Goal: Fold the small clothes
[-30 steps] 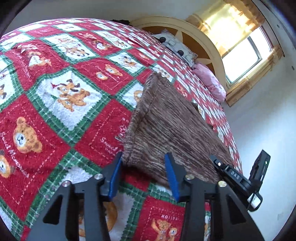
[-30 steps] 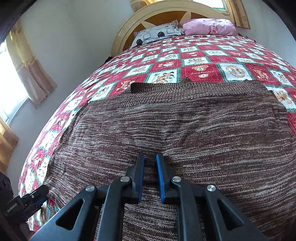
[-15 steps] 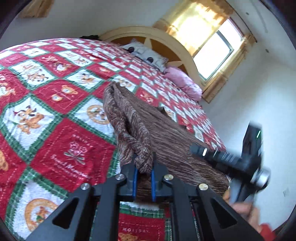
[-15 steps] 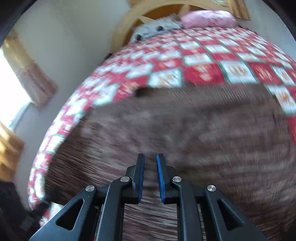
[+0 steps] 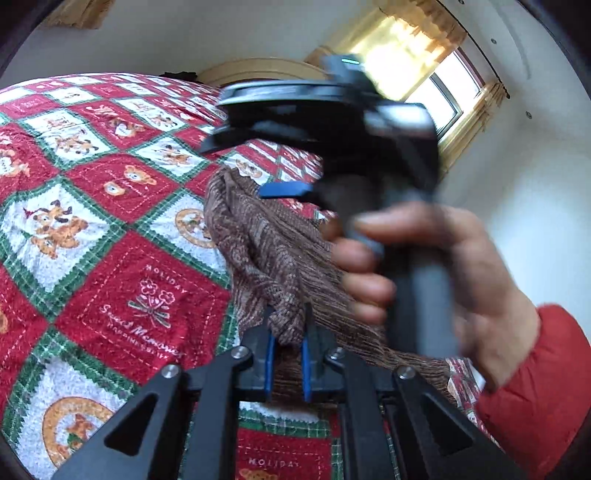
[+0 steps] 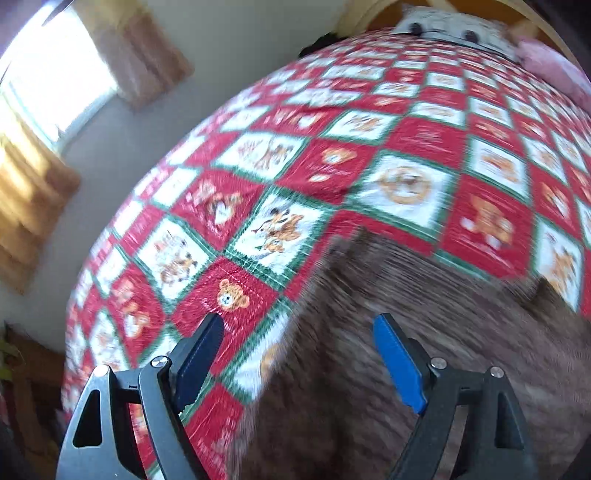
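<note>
A brown knitted garment (image 5: 269, 243) lies on the red, white and green bear-patterned quilt (image 5: 110, 258). My left gripper (image 5: 286, 332) is shut on a bunched edge of the garment and holds it lifted off the quilt. In the left wrist view the right gripper (image 5: 332, 147), blurred, passes just above the garment with a hand around its handle. In the right wrist view my right gripper (image 6: 299, 354) is open and empty, over the garment's (image 6: 424, 332) left edge, with the quilt (image 6: 295, 166) beyond.
A wooden headboard (image 5: 258, 68) and pillows (image 6: 454, 26) stand at the bed's far end. Curtained windows (image 5: 436, 85) are on the walls on both sides. The person's red sleeve (image 5: 535, 387) fills the lower right of the left wrist view.
My left gripper closed on the garment's edge and lifted it. My right gripper opened and swung left across the garment, in front of the left camera.
</note>
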